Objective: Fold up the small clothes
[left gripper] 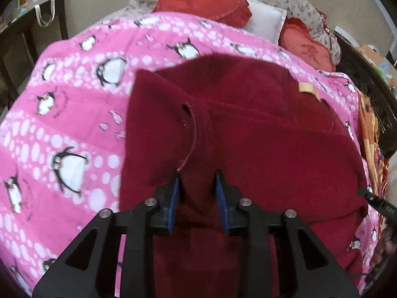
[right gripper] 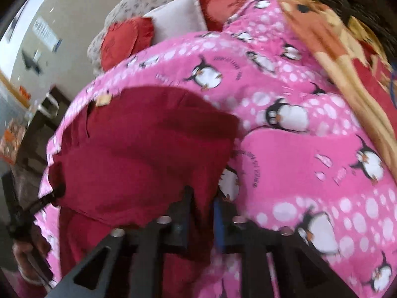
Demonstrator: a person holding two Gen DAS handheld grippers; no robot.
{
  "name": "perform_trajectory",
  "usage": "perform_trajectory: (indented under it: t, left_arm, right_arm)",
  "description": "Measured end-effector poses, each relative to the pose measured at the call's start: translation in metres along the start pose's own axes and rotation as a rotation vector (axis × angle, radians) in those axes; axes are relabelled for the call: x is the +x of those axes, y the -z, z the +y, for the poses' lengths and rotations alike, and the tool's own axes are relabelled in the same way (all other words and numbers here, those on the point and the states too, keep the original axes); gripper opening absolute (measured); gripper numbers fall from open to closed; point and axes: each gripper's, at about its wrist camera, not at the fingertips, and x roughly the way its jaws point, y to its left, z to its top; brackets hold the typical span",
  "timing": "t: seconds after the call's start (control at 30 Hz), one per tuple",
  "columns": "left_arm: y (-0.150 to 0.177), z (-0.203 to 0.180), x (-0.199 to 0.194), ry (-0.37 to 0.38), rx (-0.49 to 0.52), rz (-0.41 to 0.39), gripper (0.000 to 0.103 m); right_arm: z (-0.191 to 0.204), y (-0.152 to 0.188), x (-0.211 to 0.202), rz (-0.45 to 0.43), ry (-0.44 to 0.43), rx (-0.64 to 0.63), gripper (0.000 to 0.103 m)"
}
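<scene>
Both grippers, left gripper [left gripper: 197, 177] and right gripper [right gripper: 202, 195], clamp the maroon garment [left gripper: 248, 136] edge between their fingers, holding the fold layer above the penguin blanket [left gripper: 62, 114].

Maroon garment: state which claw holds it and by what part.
The left claw has the maroon garment bunched between its fingers beside the neckline. The right claw appears to grip the garment's edge, though blur prevents certainty.

Nothing can be read with certainty. The red cushion [left gripper: 309, 49] bears one embroidered character, too blurred to identify. Curved lettering beside the penguins on the pink blanket [left gripper: 74, 114] and the garment's tan label [left gripper: 306, 87] stay illegible.
</scene>
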Motion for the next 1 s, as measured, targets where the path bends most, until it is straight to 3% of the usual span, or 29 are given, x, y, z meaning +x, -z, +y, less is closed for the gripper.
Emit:
perform_trajectory:
  t: [0.03, 0.17, 0.27, 0.33, 0.43, 0.6, 0.7, 0.77, 0.83, 1.0]
  left_arm:
    - [0.000, 0.001, -0.004, -0.012, 0.006, -0.005, 0.032]
    - [0.002, 0.006, -0.017, -0.040, 0.017, -0.038, 0.032]
    - [0.007, 0.006, -0.013, -0.045, 0.016, -0.024, 0.032]
    - [0.012, 0.006, -0.007, -0.055, 0.025, -0.002, 0.034]
    - [0.017, 0.004, -0.002, -0.066, 0.051, 0.011, 0.035]
    - [0.023, 0.005, -0.022, -0.062, 0.059, 0.003, 0.035]
    - [0.033, 0.009, -0.036, -0.033, 0.034, 0.006, 0.035]
    - [0.045, 0.010, -0.047, -0.012, 0.022, 0.009, 0.041]
    - [0.061, 0.011, -0.058, 0.008, 0.017, 0.017, 0.049]
    - [0.095, 0.011, -0.078, -0.012, 0.054, 0.033, 0.050]
  right_arm:
    - [0.000, 0.000, -0.010, -0.008, 0.028, 0.006, 0.037]
    - [0.022, 0.003, -0.039, -0.037, -0.061, -0.076, 0.038]
    - [0.047, 0.010, -0.033, -0.020, -0.095, -0.158, 0.038]
    - [0.057, 0.019, -0.017, 0.011, -0.038, -0.219, 0.038]
    - [0.048, 0.038, 0.012, 0.074, 0.127, -0.287, 0.038]
    - [0.035, 0.045, -0.013, 0.055, 0.077, -0.203, 0.039]
    - [0.033, 0.051, -0.044, 0.045, -0.021, -0.147, 0.044]
    - [0.029, 0.063, -0.068, 0.041, -0.109, -0.112, 0.051]
    - [0.033, 0.075, -0.084, 0.043, -0.125, -0.123, 0.051]
    - [0.029, 0.109, -0.114, 0.039, -0.088, -0.129, 0.051]
